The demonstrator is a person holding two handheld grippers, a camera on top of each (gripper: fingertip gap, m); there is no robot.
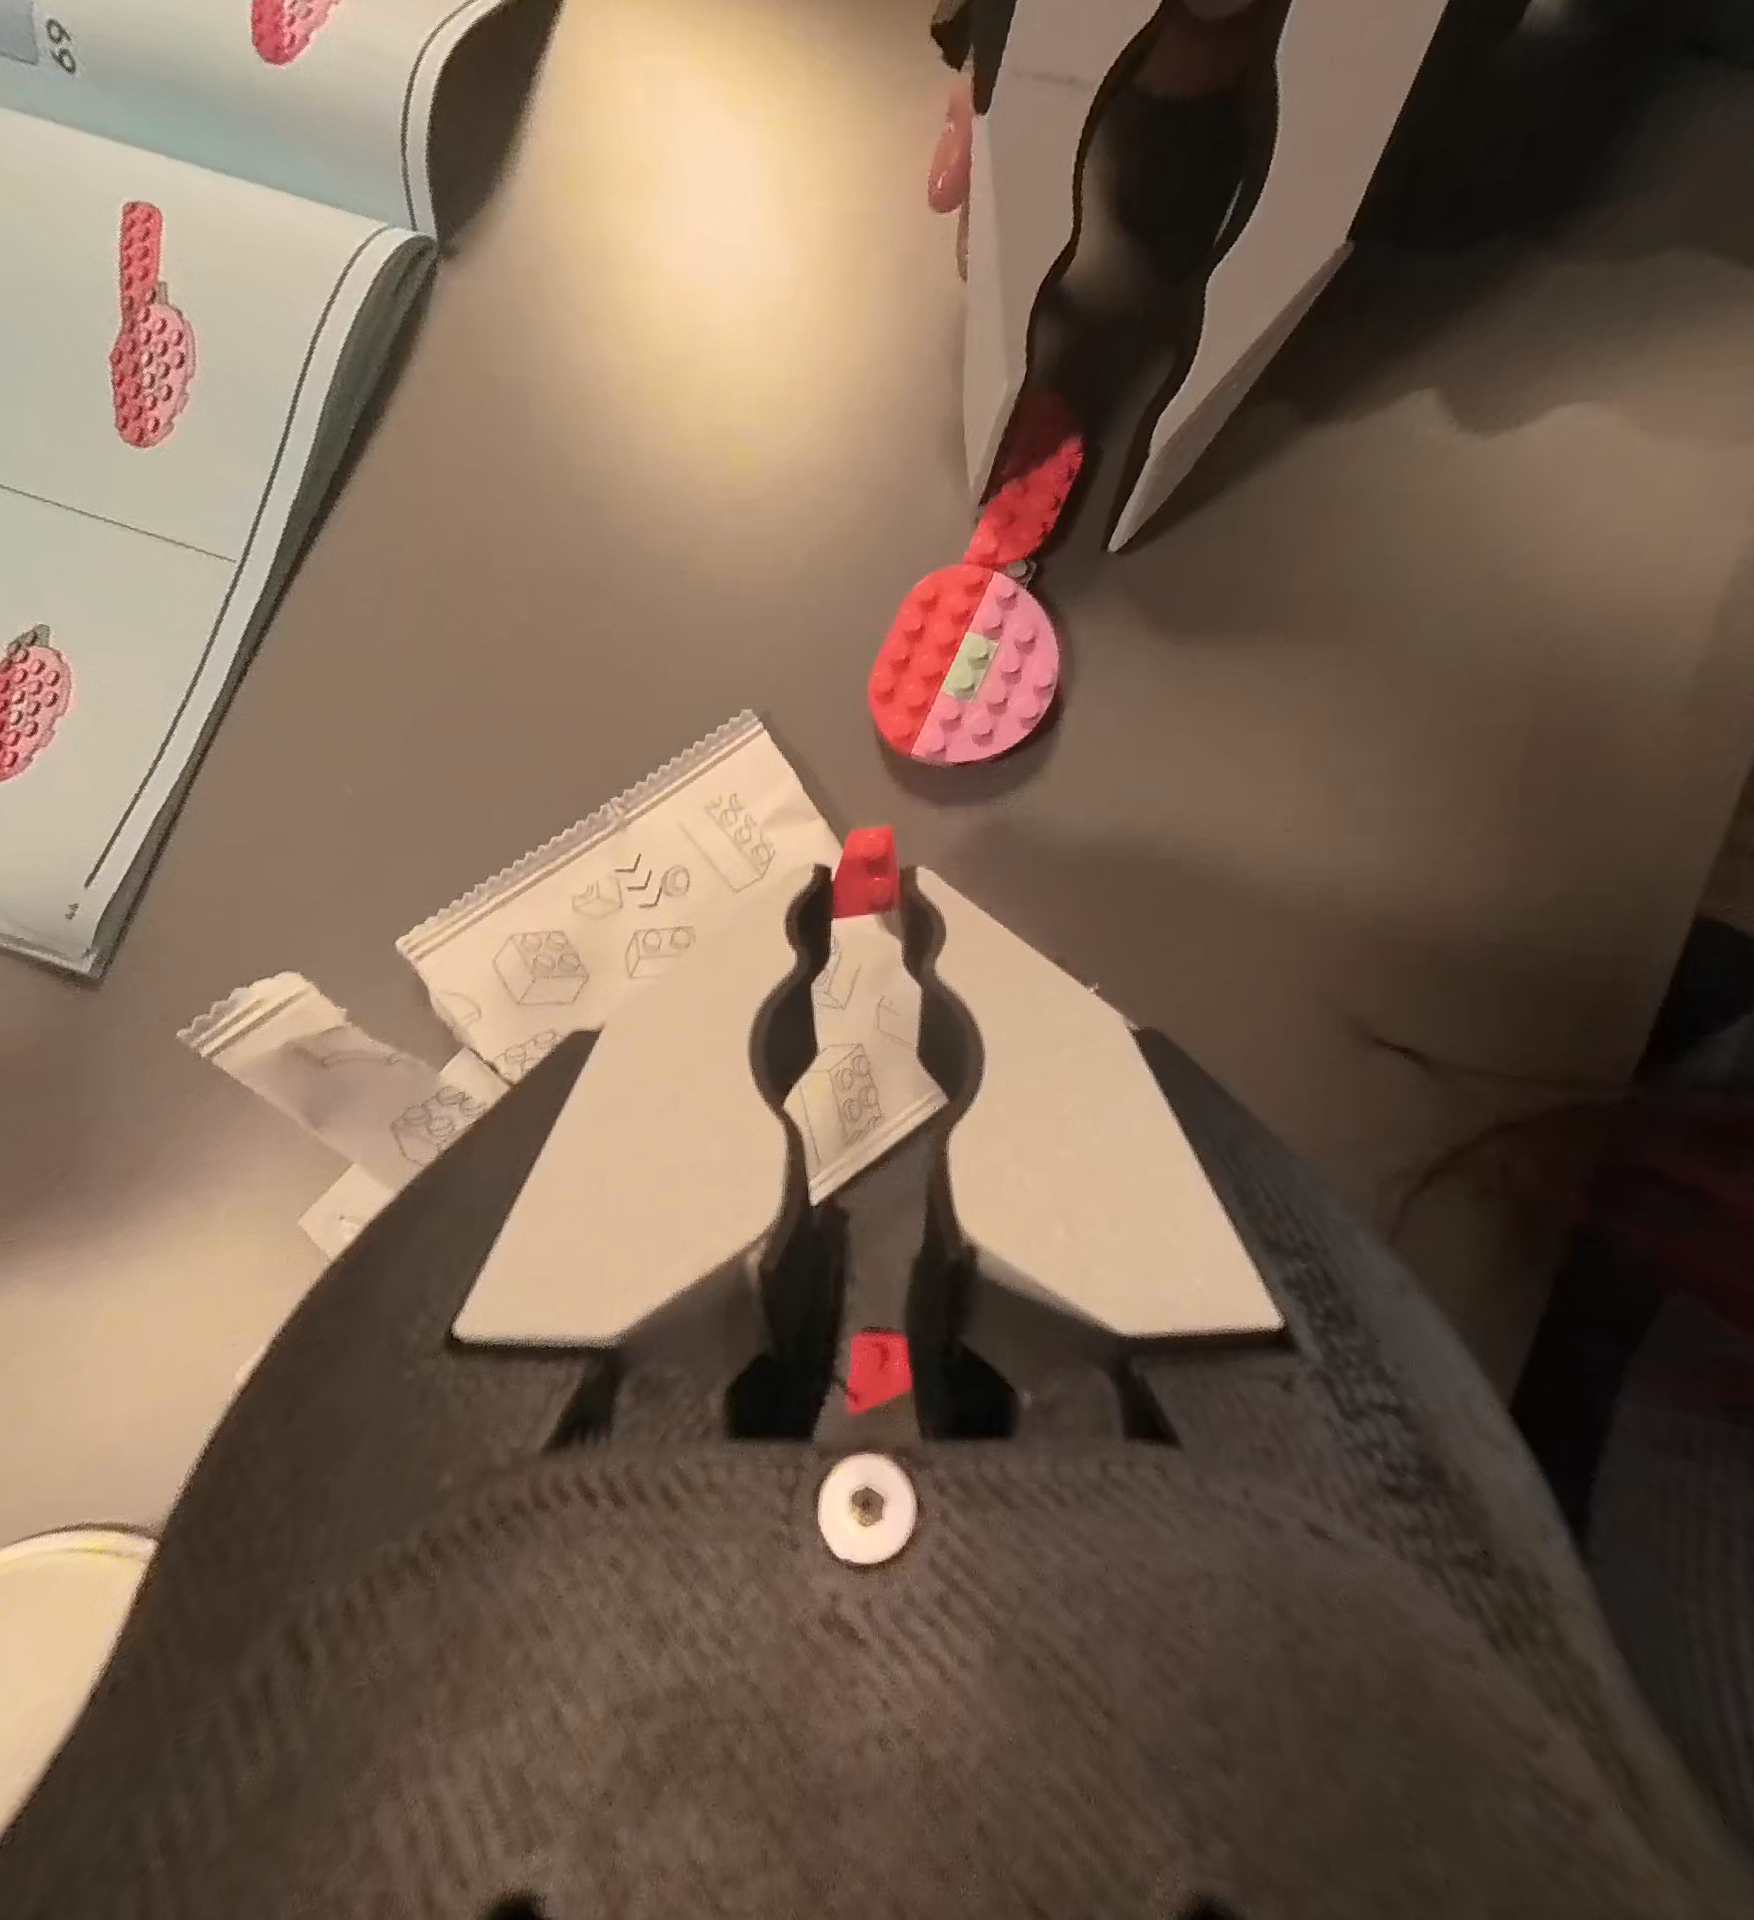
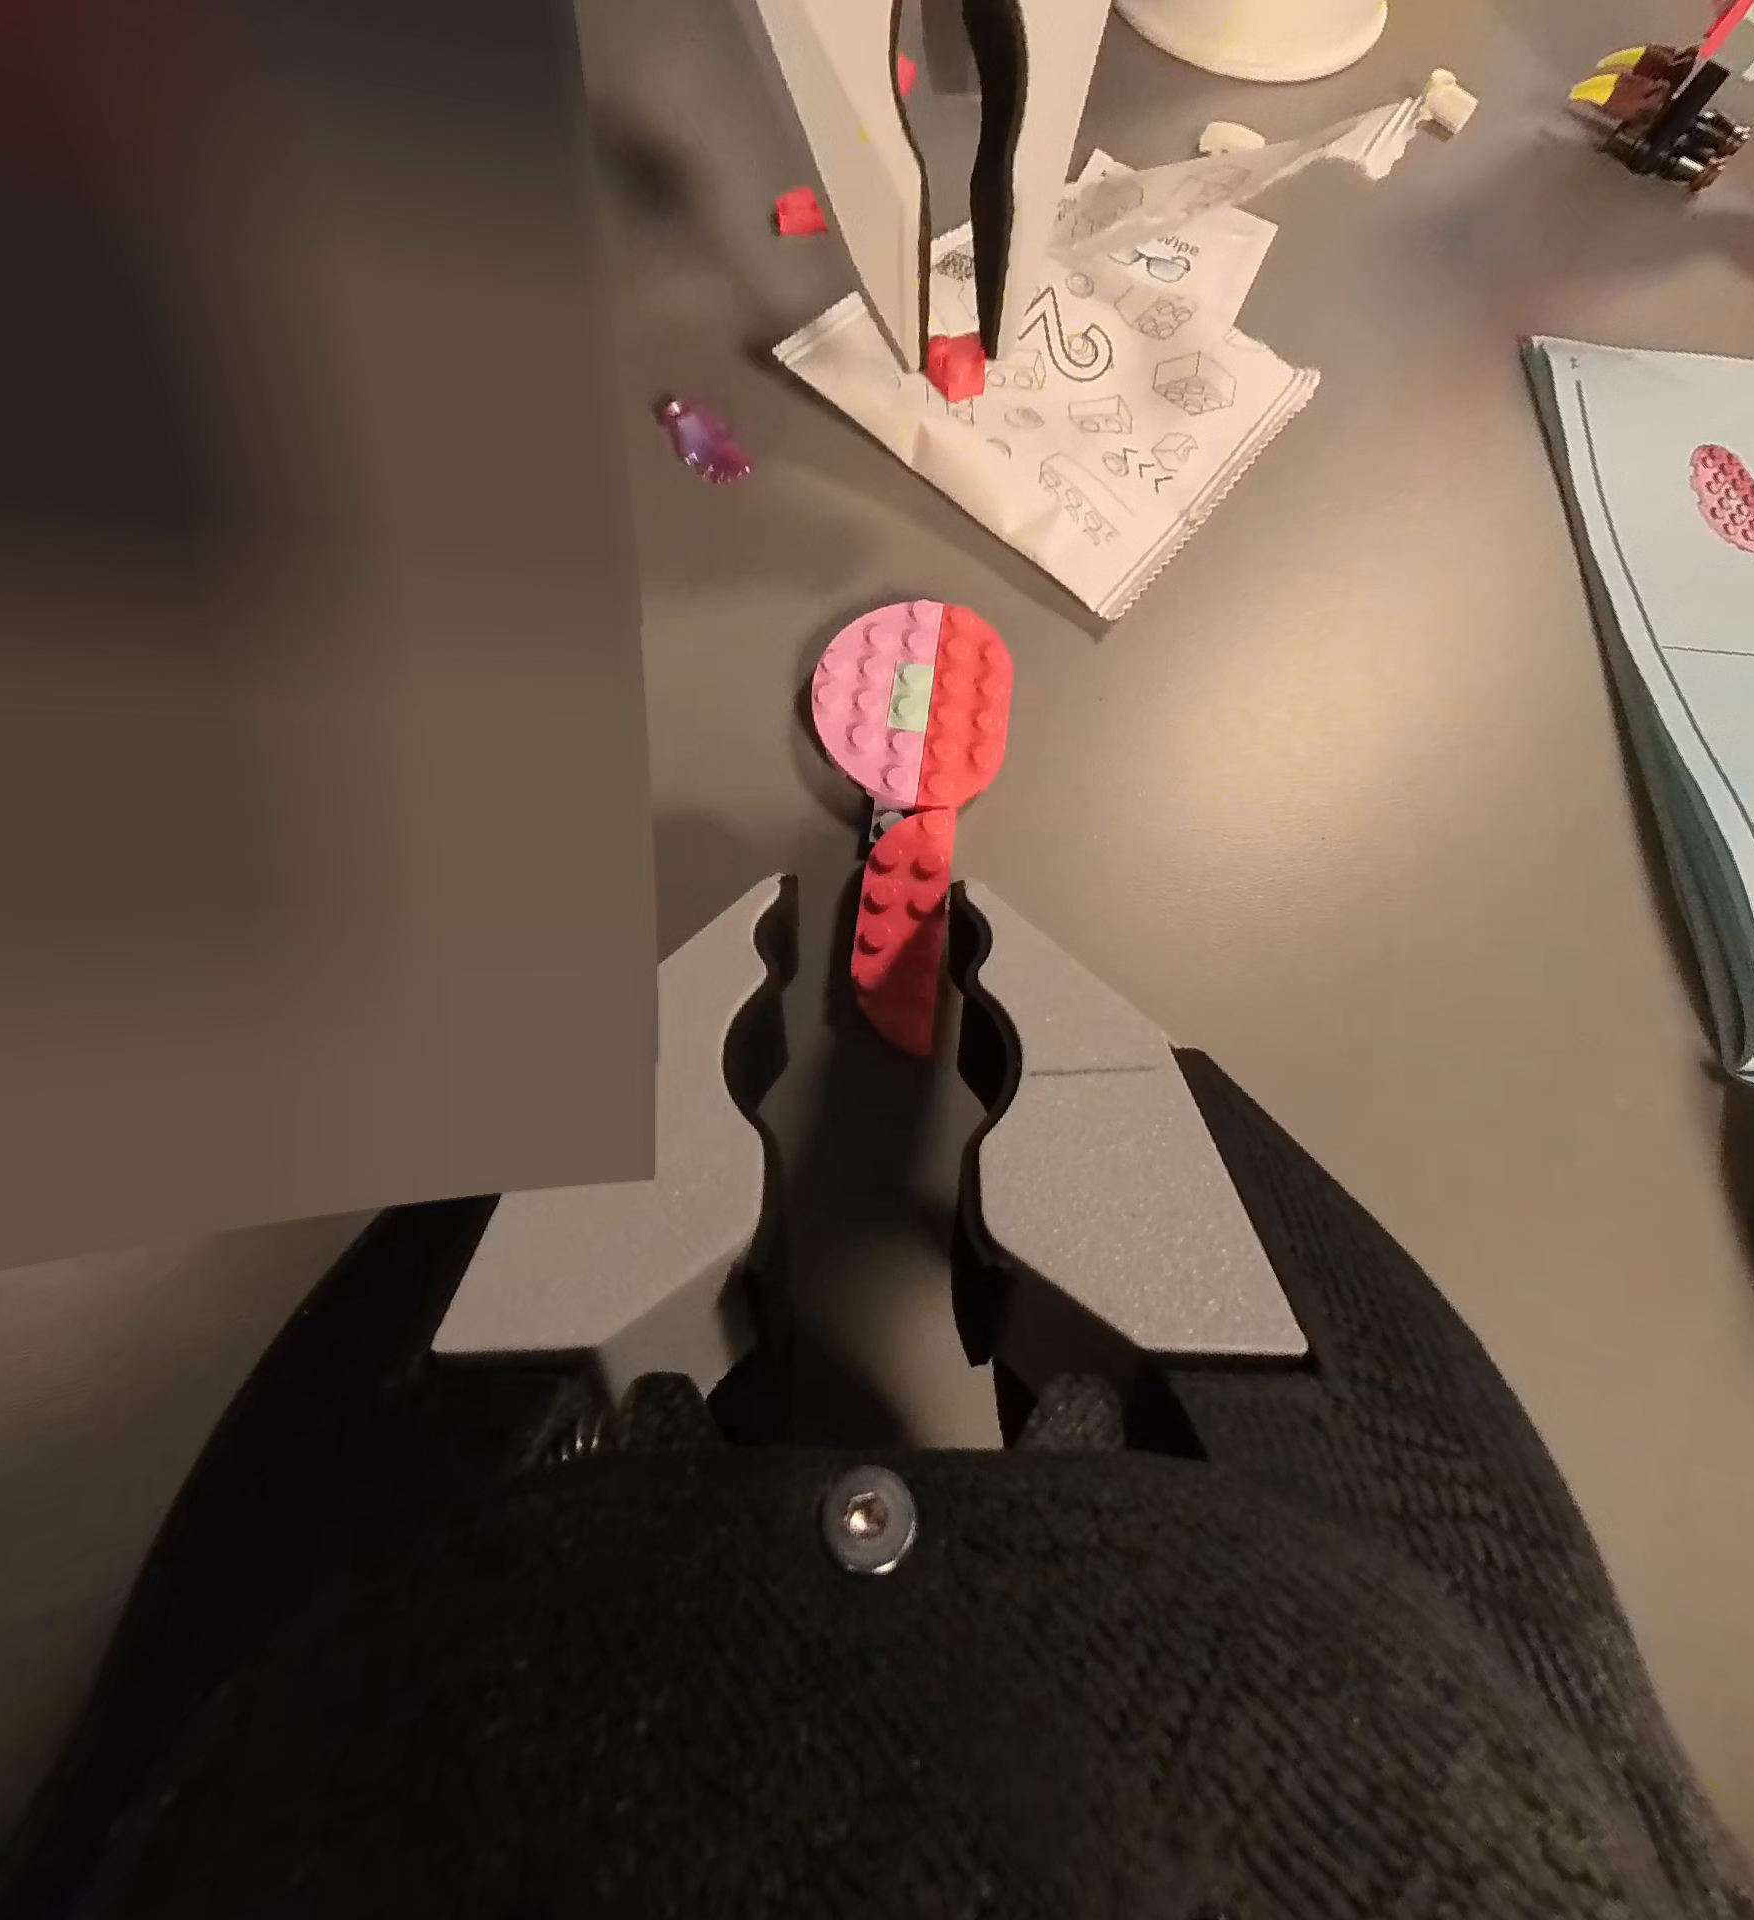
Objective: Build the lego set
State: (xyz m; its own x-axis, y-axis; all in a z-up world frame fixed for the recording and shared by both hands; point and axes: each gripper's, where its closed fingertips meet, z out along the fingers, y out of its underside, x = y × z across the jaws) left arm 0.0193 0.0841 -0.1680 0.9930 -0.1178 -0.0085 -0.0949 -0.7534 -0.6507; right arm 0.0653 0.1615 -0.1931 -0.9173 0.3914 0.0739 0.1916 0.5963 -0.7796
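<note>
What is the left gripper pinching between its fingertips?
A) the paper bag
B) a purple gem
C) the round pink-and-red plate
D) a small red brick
D: the small red brick sits clamped between the left gripper fingertips, above the paper bag; the round plate lies apart on the table.

A matte grey-brown tabletop (image 1: 644, 468) under warm light, with a bright glare patch.
</note>
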